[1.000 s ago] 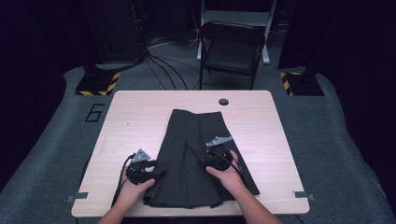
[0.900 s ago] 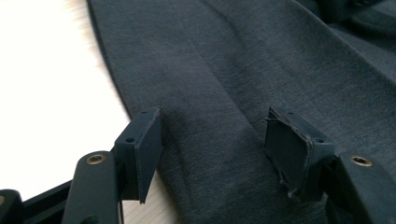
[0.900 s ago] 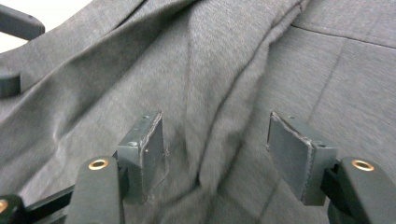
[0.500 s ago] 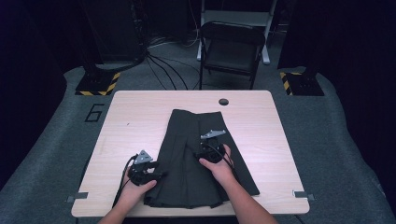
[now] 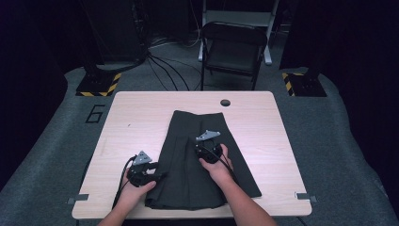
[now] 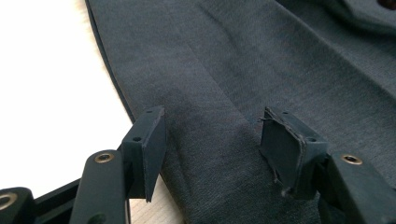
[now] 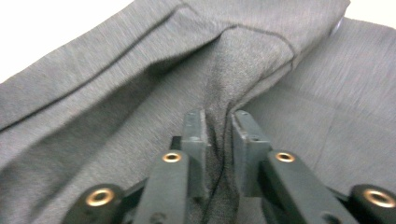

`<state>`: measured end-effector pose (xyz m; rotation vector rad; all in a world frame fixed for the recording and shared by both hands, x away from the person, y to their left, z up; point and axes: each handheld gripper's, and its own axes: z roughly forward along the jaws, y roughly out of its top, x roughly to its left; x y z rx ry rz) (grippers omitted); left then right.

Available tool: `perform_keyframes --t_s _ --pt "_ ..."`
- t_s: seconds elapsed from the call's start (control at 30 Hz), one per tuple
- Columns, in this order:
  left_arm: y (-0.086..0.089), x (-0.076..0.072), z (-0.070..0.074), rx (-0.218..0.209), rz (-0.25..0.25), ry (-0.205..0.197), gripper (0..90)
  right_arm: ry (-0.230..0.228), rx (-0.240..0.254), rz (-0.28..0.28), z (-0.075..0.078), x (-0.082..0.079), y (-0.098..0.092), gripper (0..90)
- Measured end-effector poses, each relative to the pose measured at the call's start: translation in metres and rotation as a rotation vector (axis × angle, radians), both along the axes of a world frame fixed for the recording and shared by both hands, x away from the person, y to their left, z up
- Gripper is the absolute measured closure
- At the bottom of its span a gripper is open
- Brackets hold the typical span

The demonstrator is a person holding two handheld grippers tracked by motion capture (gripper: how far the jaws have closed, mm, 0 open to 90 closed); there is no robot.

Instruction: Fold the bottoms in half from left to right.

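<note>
A dark grey garment (image 5: 188,134) lies flat along the middle of the light wooden table (image 5: 136,113). My right gripper (image 5: 201,147) rests on its middle. Its jaws have just been closing and now pinch a raised fold of the cloth (image 7: 243,60), with my right gripper (image 7: 218,122) shut on it. My left gripper (image 5: 161,177) sits at the garment's left edge near the hem. In the left gripper view, my left gripper (image 6: 212,126) stands open, its pads (image 6: 149,140) wide apart over the cloth (image 6: 280,60) and its edge.
A black folding chair (image 5: 233,47) stands behind the table, with cables on the floor beside it. A small dark round hole (image 5: 225,102) marks the table's far edge. Bare tabletop lies to the left and right of the garment.
My right gripper has slid a little to the left across the garment and shut on a fold of cloth. The left hand has stayed where it was.
</note>
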<state>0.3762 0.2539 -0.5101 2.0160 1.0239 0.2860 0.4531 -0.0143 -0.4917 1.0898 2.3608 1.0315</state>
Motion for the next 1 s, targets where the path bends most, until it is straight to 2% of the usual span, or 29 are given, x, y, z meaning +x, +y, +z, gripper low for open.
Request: perform_keyframes --t_s 0.03,0.07,0.17,0.4,0.5,0.57,0.6,0.7,0.73,0.77,0.8,0.83,0.87,0.9,1.0 --pt "0.0 0.0 0.0 0.0 0.0 0.0 40.4 0.0 0.0 0.0 0.0 0.0 0.0 78.3" --pt "0.002 0.0 0.002 -0.006 0.009 -0.007 40.4 -0.046 -0.025 0.024 0.012 -0.003 0.002 81.1" --pt "0.005 -0.001 0.004 -0.014 0.003 -0.012 40.4 -0.082 -0.021 0.032 0.023 -0.005 0.003 81.9" --pt "0.018 -0.002 0.016 -0.056 0.044 -0.037 40.4 -0.085 -0.029 0.042 0.06 -0.005 -0.001 82.0" --pt "0.024 -0.002 0.017 -0.079 0.072 -0.044 40.5 -0.117 -0.063 0.061 0.073 -0.003 -0.005 82.0" --pt "0.028 -0.002 0.018 -0.088 0.086 -0.046 40.6 -0.122 -0.068 0.046 0.084 -0.004 -0.008 82.0" --pt "0.029 -0.002 0.018 -0.089 0.083 -0.035 40.6 -0.121 -0.085 0.044 0.09 -0.004 -0.011 82.0" --pt "0.028 -0.002 0.017 -0.09 0.088 -0.045 40.6 -0.153 -0.099 0.038 0.104 -0.001 -0.022 82.1" --pt "0.028 -0.002 0.018 -0.087 0.079 -0.038 40.6 -0.149 -0.093 0.026 0.107 0.0 -0.027 82.0" --pt "0.027 -0.002 0.018 -0.082 0.071 -0.036 40.6 -0.12 -0.098 0.011 0.11 0.0 -0.033 82.0" --pt "0.026 -0.002 0.017 -0.077 0.066 -0.037 40.6 -0.127 -0.098 -0.001 0.111 0.002 -0.039 82.0" --pt "0.024 -0.002 0.017 -0.077 0.062 -0.034 40.6 -0.105 -0.105 -0.018 0.113 0.003 -0.045 82.0" --pt "0.022 -0.003 0.016 -0.072 0.058 -0.035 40.6 -0.118 -0.108 -0.026 0.111 0.006 -0.052 82.0" --pt "0.021 -0.002 0.016 -0.062 0.046 -0.034 40.6 -0.094 -0.106 -0.045 0.11 0.007 -0.058 81.9" --pt "0.015 -0.003 0.014 -0.052 0.031 -0.029 40.6 -0.065 -0.11 -0.09 0.099 0.011 -0.074 81.8"
